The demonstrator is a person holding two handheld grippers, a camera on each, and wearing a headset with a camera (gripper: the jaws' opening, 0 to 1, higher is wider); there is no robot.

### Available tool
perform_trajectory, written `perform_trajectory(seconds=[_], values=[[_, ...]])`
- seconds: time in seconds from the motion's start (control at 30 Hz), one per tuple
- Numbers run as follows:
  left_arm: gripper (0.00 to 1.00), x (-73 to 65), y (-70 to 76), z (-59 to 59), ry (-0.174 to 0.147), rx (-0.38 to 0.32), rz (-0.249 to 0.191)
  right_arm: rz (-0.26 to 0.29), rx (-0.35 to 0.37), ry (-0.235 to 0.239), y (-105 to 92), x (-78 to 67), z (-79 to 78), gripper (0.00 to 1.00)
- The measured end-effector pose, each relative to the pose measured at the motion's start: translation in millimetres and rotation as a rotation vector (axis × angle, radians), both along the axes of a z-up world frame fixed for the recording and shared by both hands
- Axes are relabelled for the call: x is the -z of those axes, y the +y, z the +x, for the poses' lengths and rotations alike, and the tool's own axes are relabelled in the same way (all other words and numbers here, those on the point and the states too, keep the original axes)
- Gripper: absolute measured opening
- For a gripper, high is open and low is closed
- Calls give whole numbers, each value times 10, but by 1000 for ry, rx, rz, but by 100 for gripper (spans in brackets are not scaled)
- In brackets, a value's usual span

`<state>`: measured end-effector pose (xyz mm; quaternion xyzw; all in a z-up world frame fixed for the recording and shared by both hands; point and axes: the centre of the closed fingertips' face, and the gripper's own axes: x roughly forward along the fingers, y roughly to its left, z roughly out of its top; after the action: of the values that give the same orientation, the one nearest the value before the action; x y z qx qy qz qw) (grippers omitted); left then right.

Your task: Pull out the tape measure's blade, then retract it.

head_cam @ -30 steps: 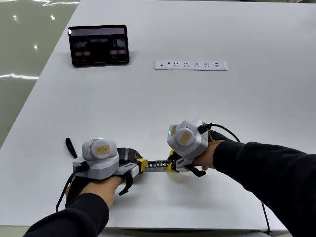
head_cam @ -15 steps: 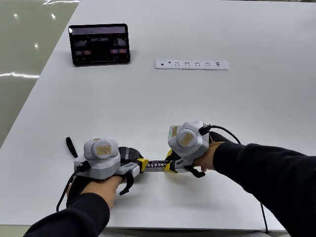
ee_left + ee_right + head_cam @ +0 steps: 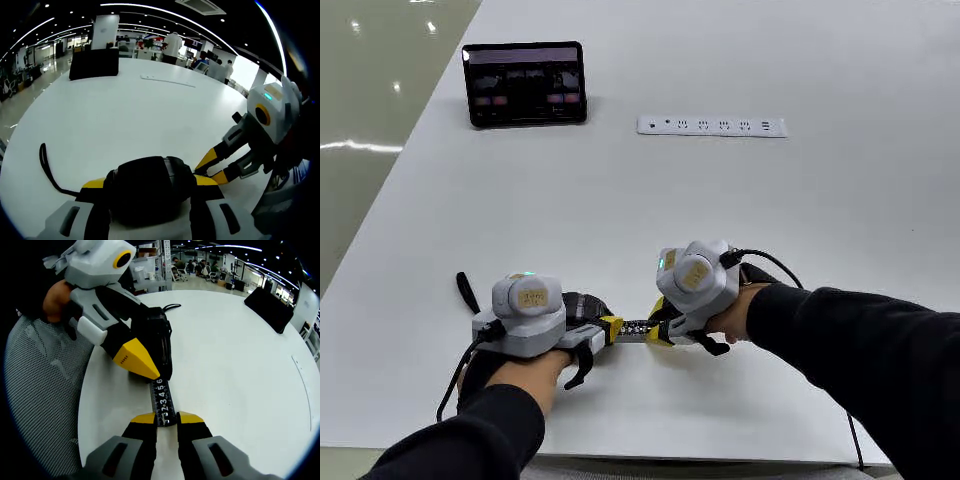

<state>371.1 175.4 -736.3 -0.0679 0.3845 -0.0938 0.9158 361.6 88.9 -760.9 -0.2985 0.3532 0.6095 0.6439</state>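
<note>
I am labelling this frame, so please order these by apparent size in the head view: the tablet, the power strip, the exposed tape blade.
1. tablet: largest in area.
2. power strip: a little longer than the tablet, but much thinner.
3. exposed tape blade: clearly smallest, although nearest the camera.

Tape measure case [image 3: 582, 306]: near side being covered by left gripper [image 3: 595, 322].
Blade [image 3: 161, 399]: tip sitting hidden between jaws of right gripper [image 3: 166, 418]; far end passing under left gripper's yellow jaw tip at case mouth.
Strap [image 3: 467, 292], left of case: inner end running under left gripper.
Tablet [image 3: 525, 83], far beyond case: screen content showing too small to read.
People [image 3: 202, 264], far beyond case: appearing tiny, blurred.
</note>
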Motion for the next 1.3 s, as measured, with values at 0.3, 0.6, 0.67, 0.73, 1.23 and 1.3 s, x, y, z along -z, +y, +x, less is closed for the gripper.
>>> perform_trajectory(seconds=[0.3, 0.6, 0.67, 0.73, 1.23, 1.3], values=[[60, 1, -2, 4, 0, -1, -6, 30, -5, -19, 30, -12, -11, 12], [60, 3, -6, 7, 0, 2, -6, 40, -10, -17, 4, -12, -24, 12], [60, 6, -6, 8, 0, 2, -6, 44, -8, -17, 1, -12, -28, 12], [60, 6, -6, 9, 0, 1, -7, 44, -7, -17, -1, -10, -27, 12], [61, 9, -7, 7, 1, 1, -12, 51, 27, -3, -33, -4, -26, 11], [61, 8, -7, 7, 1, 0, -13, 52, 27, -3, -24, -3, -26, 11]])
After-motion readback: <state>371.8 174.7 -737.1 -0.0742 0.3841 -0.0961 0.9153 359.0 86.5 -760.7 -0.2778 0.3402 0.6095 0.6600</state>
